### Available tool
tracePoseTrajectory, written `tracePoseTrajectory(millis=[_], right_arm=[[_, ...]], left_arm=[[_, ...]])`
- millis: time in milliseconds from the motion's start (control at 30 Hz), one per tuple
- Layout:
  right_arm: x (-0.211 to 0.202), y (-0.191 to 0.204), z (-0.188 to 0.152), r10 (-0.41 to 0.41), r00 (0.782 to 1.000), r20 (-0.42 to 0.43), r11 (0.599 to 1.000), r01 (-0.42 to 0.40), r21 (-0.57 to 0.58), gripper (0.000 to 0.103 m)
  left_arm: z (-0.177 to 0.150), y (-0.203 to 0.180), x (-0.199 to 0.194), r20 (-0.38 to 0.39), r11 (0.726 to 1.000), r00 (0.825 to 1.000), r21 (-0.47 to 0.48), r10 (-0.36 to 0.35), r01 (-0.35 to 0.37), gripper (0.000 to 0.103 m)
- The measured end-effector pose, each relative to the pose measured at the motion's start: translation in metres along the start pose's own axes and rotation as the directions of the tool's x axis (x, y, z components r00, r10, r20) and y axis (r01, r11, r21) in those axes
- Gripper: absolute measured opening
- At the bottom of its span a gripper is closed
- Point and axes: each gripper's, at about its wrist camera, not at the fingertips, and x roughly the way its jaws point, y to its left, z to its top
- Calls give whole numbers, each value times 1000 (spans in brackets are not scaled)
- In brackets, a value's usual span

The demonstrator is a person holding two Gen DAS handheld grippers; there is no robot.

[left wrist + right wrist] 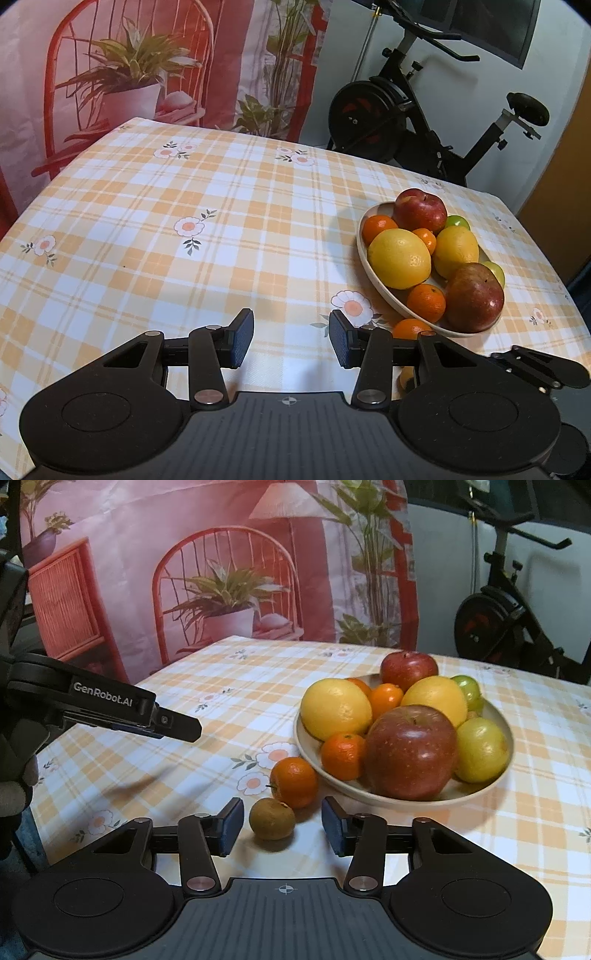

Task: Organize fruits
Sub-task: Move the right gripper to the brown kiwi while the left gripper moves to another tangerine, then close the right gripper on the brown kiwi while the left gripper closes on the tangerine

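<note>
1. Nearest the right wrist camera, the right gripper (282,827) stands narrowly open around a small brown fruit (272,819) lying on the checked tablecloth (184,738); both pads sit just beside it, apart from its skin, so nothing is gripped yet.
2. Just behind the brown fruit, touching or nearly so, a loose mandarin (294,782) rests on the cloth, close against the rim of the bowl (491,709).
3. That bowl already holds two red apples, two large yellow citrus, several mandarins and some green fruit, piled high.
4. My reading: the step in hand is picking up the brown fruit, one of the last two left outside the bowl.
5. Next, the pads need to close squarely on it without nudging the mandarin, then lift it over the rim to a free gap.
6. Almost round, the brown fruit has no clear long axis; its stem nub points up and toward the mandarin.
7. Over bare cloth to the bowl's left, the left gripper (291,339) hangs narrowly open, holding nothing.
</note>
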Motion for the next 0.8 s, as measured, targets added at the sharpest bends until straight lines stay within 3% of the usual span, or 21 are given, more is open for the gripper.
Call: tracePoseTrajectory(millis=[267,533,800], right_arm=[[5,2,-4,28,999,-29,1000,-28,-7,27],[-9,-4,-5,38,999,18,999,-38,6,26],[-30,-26,-4,-1,997,75,999,-2,50,26]], left_arm=[[-1,-2,0,3,1000,1000,6,-8,8,47],[-3,-6,1,-6,1000,1000,18,-23,23,47],[-8,-22,1,-12,995,997,70,-76,77,48]])
